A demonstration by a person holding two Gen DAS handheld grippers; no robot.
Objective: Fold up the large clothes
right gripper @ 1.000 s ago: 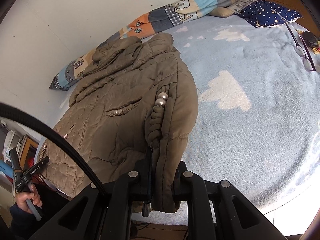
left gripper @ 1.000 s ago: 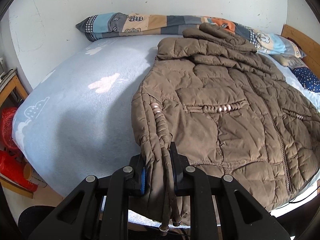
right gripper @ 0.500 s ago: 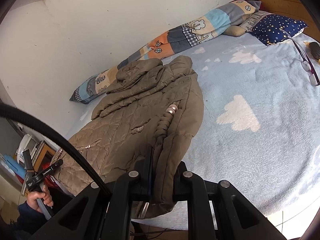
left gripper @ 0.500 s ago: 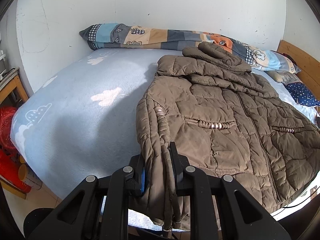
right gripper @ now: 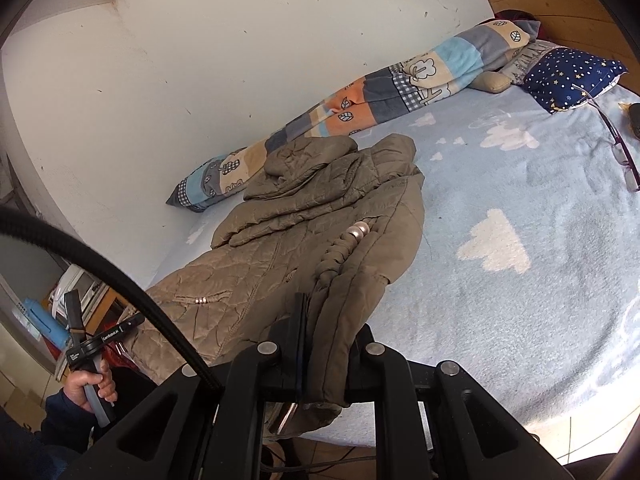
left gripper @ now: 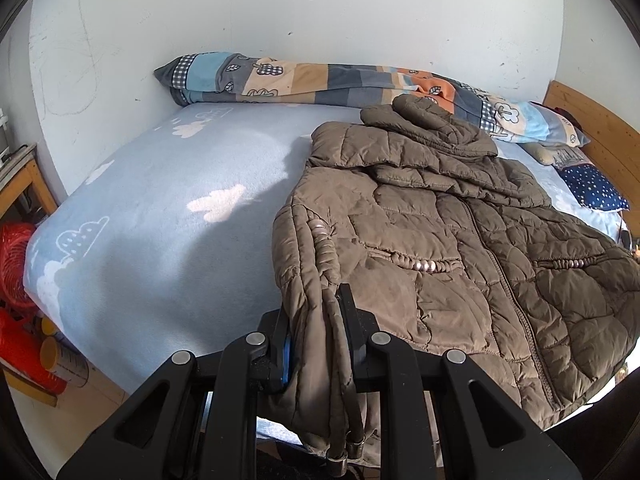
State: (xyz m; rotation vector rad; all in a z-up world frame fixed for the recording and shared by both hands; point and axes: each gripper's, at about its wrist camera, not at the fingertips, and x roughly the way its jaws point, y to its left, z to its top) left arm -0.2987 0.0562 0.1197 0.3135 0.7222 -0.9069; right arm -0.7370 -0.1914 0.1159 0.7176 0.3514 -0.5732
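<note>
A brown quilted puffer jacket [left gripper: 460, 232] lies front up on the light blue bed, hood toward the wall. My left gripper [left gripper: 316, 320] is shut on the jacket's hem at its left bottom corner, and fabric hangs below the jaws. In the right wrist view the jacket [right gripper: 288, 232] stretches away toward the wall. My right gripper [right gripper: 326, 324] is shut on the hem at the jacket's right bottom corner. The hem between both grippers is lifted off the bed edge.
The bed [left gripper: 160, 208] has a cloud-print blanket. A patchwork rolled quilt [left gripper: 320, 84] lies along the wall. A starry blue pillow [right gripper: 568, 76] and glasses [right gripper: 620, 152] lie right. Red baskets [left gripper: 16, 280] and a wooden stand [left gripper: 24, 176] stand left.
Both grippers have pulled back and up with the jacket hem, drawing the jacket toward the bed's near edge. More of the wall and bed shows now.
</note>
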